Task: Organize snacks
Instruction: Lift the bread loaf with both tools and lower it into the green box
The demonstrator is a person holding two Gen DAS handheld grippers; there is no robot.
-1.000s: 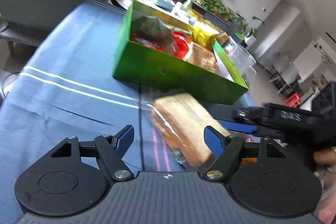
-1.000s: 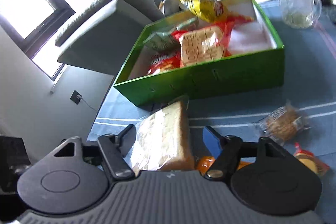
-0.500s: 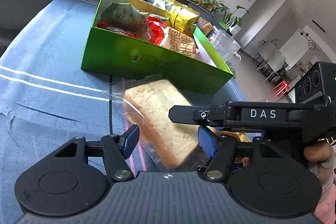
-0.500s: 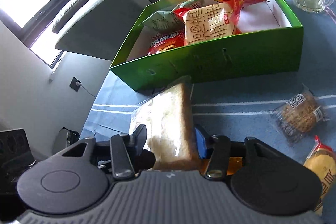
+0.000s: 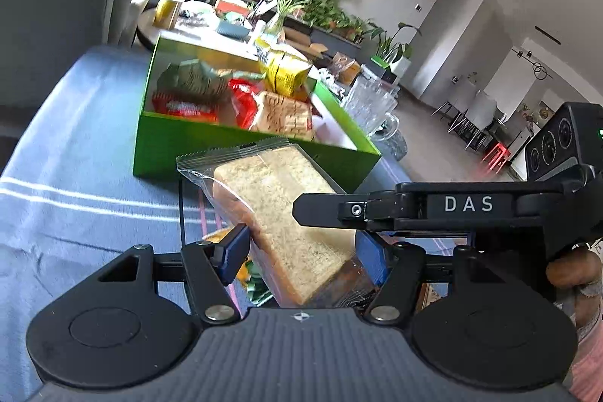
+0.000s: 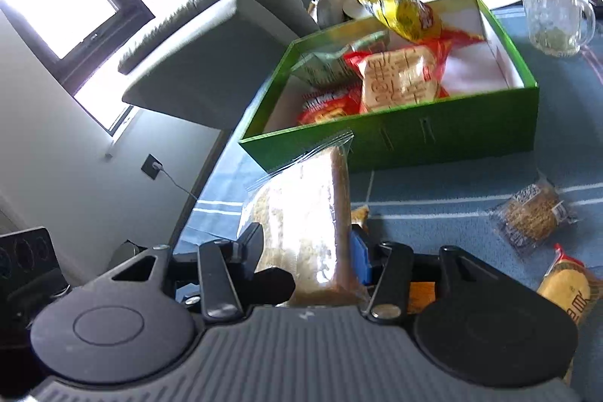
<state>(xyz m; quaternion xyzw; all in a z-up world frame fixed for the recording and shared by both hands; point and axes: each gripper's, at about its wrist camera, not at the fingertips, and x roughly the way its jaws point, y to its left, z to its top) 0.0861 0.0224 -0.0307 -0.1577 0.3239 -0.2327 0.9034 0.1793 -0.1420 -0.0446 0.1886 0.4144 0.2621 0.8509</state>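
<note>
change: right gripper (image 6: 305, 251) now clamps the wrapped bread (image 6: 305, 228) | left gripper (image 5: 301, 251) pinches it too | bread's lifted off the table's near edge | next probably the green box (image 6: 414, 138)

Quick count: one green box (image 6: 444, 138) on the blue cloth, with about four snack packs inside it – a yellow one (image 6: 410, 17), a green one (image 6: 324, 66) and two red ones. In front of the box: one wrapped bread loaf (image 5: 279, 202) and two loose snack packs (image 6: 535, 213) to its right. Behind the box, one glass mug (image 6: 554, 10).
</note>
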